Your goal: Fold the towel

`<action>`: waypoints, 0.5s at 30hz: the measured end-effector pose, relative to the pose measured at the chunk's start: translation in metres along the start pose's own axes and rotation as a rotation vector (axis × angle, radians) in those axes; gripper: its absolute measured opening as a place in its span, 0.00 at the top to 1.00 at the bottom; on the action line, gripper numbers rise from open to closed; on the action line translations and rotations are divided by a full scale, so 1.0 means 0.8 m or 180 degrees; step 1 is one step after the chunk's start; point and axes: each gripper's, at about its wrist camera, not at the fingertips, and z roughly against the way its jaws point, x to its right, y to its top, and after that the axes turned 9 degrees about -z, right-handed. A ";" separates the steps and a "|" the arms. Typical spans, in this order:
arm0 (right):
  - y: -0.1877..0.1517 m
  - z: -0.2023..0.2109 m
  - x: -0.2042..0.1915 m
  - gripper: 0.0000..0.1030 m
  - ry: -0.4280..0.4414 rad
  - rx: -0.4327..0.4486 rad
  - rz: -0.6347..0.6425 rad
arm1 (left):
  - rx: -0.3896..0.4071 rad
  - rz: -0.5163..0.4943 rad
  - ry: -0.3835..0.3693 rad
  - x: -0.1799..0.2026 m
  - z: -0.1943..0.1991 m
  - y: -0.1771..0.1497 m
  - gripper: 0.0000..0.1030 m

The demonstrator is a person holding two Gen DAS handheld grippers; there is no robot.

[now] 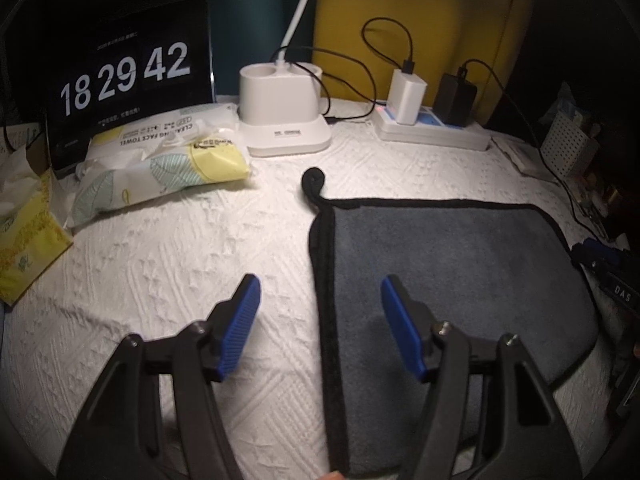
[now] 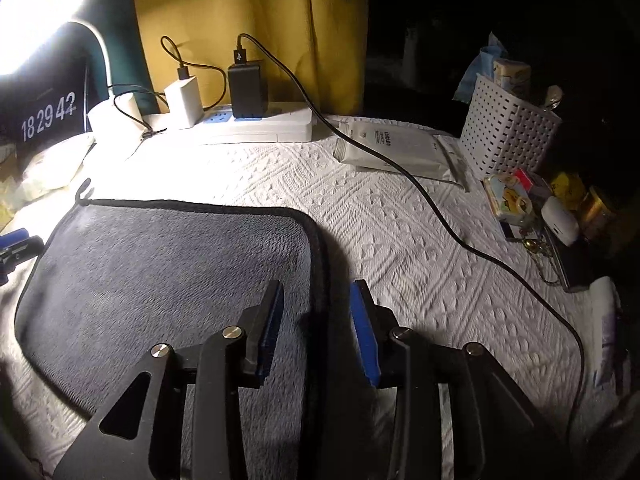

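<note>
Here, a grey towel [image 1: 452, 280] with black edging lies flat on the white textured cloth [image 1: 160, 280]. The left gripper [image 1: 320, 300] hangs wide open astride the towel's left edge; the right gripper [image 2: 316, 308] is narrower but open, empty, straddling the right edge. A clock screen [image 1: 124, 76] stands behind.

White textured tablecloth [image 1: 160, 264], yellow curtain [image 2: 248, 12], bright lamp [image 2: 36, 16], dark room

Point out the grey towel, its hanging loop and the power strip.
grey towel [image 1: 452, 276]: left wrist view, middle of its flat grey face.
hanging loop [image 1: 314, 179]: left wrist view, curled black loop at the far left corner.
power strip [image 2: 256, 126]: right wrist view, white top beside the chargers.
</note>
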 end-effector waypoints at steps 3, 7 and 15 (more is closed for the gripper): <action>-0.005 0.011 -0.001 0.64 0.0002 0.0018 0.0005 | 0.0002 -0.0007 -0.0024 0.003 0.005 -0.007 0.37; -0.011 0.025 -0.006 0.64 0.0014 0.0039 0.0014 | 0.0019 -0.0019 -0.0053 0.005 0.017 -0.015 0.37; -0.026 0.052 -0.018 0.64 0.0047 0.0080 0.0055 | 0.0083 -0.0025 -0.0092 0.006 0.045 -0.027 0.37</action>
